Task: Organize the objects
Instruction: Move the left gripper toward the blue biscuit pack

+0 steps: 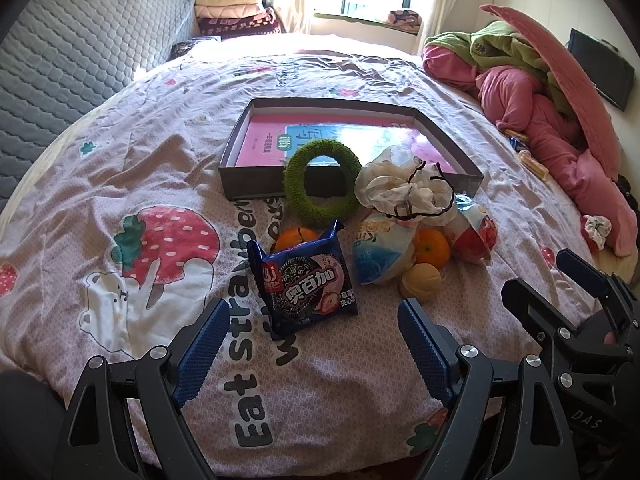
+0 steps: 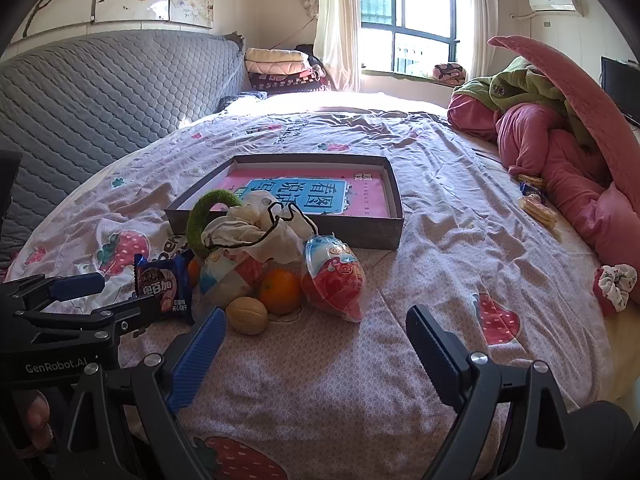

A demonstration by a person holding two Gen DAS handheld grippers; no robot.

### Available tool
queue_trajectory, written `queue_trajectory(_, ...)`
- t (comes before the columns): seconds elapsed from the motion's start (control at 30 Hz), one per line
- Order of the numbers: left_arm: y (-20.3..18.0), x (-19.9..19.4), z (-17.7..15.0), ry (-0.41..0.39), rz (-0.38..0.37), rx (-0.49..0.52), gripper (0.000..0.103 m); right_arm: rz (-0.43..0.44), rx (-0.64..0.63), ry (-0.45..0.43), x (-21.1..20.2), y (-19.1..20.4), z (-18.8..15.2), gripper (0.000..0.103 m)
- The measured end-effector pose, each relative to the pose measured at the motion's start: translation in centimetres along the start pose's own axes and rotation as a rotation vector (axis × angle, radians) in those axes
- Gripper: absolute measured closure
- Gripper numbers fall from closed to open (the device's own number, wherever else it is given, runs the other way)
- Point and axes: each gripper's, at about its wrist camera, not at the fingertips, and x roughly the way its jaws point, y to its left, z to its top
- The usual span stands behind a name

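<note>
On the strawberry-print bedspread [image 1: 120, 168] we have hardly begun: the shallow box [image 1: 256, 184] holds only a pink book [image 1: 264, 144], while the cookie packet [image 1: 304, 280], green ring [image 1: 320, 208], oranges [image 1: 432, 248] and walnut [image 1: 420, 286] lie just before it. Our left gripper [image 1: 316, 344] and right gripper [image 2: 316, 352] both gape empty.

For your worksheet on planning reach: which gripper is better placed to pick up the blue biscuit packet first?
Left. The left gripper is open with the blue biscuit packet just ahead between its fingers; the right gripper faces bare quilt.
</note>
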Motion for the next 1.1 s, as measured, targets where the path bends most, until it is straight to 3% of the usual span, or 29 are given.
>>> queue_trajectory(1.1,1.4,2.2,-0.1,0.058,-0.013,-0.055,0.016,0.002,0.008,0.026,0.7,-0.3,-0.2,0.012)
